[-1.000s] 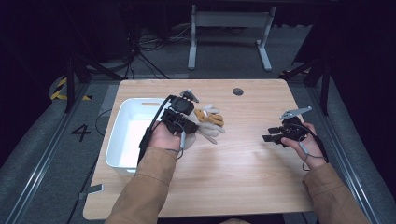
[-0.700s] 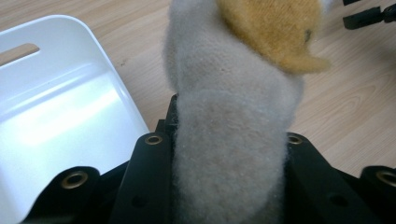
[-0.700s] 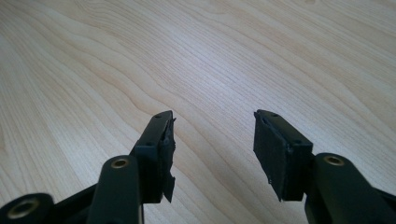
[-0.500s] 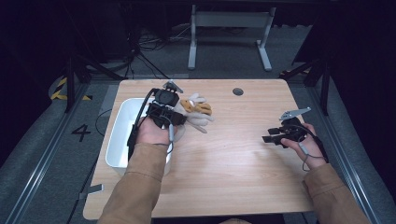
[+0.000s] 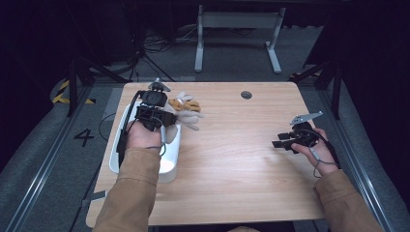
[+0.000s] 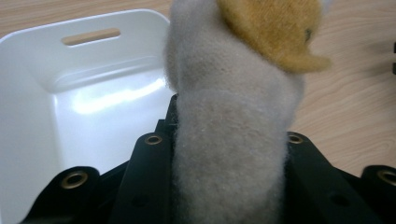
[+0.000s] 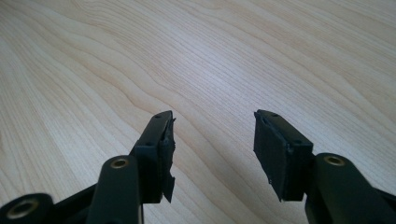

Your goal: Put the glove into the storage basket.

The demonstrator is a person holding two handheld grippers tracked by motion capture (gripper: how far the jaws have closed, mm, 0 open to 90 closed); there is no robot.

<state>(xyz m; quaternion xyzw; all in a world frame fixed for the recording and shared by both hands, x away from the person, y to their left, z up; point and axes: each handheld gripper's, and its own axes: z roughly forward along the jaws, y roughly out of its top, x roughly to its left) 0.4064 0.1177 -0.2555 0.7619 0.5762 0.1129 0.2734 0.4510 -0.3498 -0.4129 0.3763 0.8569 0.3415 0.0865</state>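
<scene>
Plush and pale, the stuffed toy [image 6: 233,140] sits clamped between the jaws of the left gripper [image 6: 231,154], its beige-grey body squeezed narrow there and an orange-tan part flopping over at the top. In the high view the left gripper [image 5: 153,113] is at about ten o'clock on the wooden table [image 5: 232,164], and the stuffed toy [image 5: 186,110] trails from it toward three o'clock, partly over the table just beside the white plastic bin [image 5: 170,162]. The left gripper view looks past the toy into that bin [image 6: 70,93], whose far wall has a slot handle.

The toy looks light and very soft: the fabric bulges around the jaws, so it should compress and sag rather than resist. It is not fragile and not slippery; the nap gives the pads plenty of bite. The thick middle of the body, where it is pinched now, seems the sound place to hold it, since a limb or ear would stretch and let the rest swing. Loose parts may catch on the bin's rim during a drop.

At about three o'clock the right gripper [image 5: 290,141] rests low over bare wood, and the right gripper view shows its jaws spread apart with nothing between them [image 7: 212,149].
</scene>
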